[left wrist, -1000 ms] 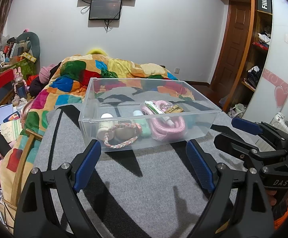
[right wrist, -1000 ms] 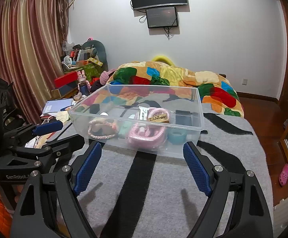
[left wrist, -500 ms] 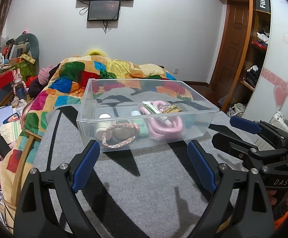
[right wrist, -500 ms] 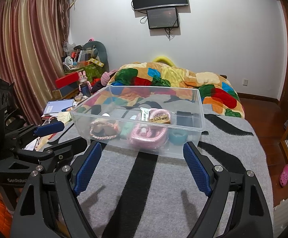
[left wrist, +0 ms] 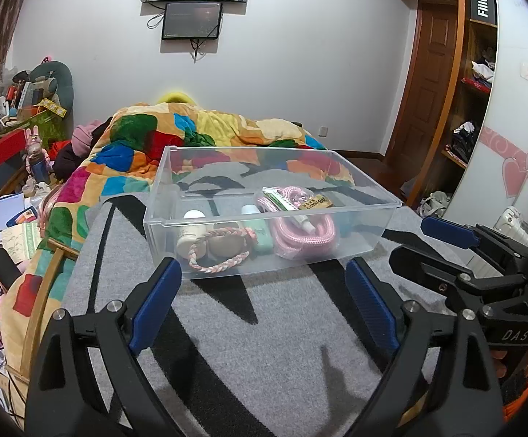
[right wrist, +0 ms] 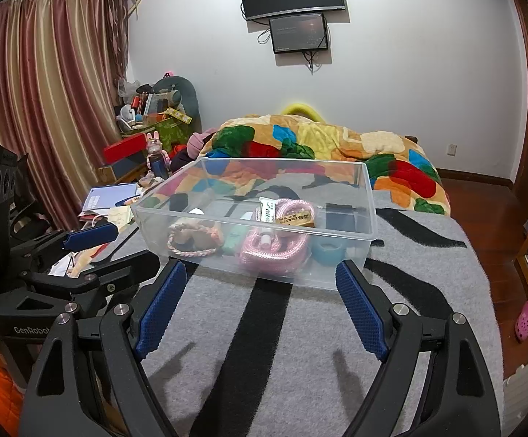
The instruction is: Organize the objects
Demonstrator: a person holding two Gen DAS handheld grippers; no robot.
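Observation:
A clear plastic bin (left wrist: 358, 233) (right wrist: 367, 196) stands on the grey, black-striped blanket just ahead of both grippers. Inside lie a pink coiled rope (left wrist: 305, 233) (right wrist: 274, 249), a braided pink-white bracelet (left wrist: 218, 255) (right wrist: 191, 251), a mint bottle (left wrist: 262, 231), a white-capped bottle (left wrist: 189, 233), a blue tape roll (right wrist: 327, 249) and a small tube (right wrist: 269, 211). My left gripper (left wrist: 264, 291) is open and empty in front of the bin. My right gripper (right wrist: 260, 291) is open and empty, beside the left one.
A colourful quilt (left wrist: 205, 138) is piled on the bed behind the bin. Cluttered papers and boxes (right wrist: 118, 196) lie off the bed's left side. A wooden door and shelves (left wrist: 442, 102) are at the right. The blanket's right edge (right wrist: 482, 291) drops to the wooden floor.
Both grippers have shifted slightly, so the bin sits a touch further off in view. Both stay open and empty; the bin's contents have not moved.

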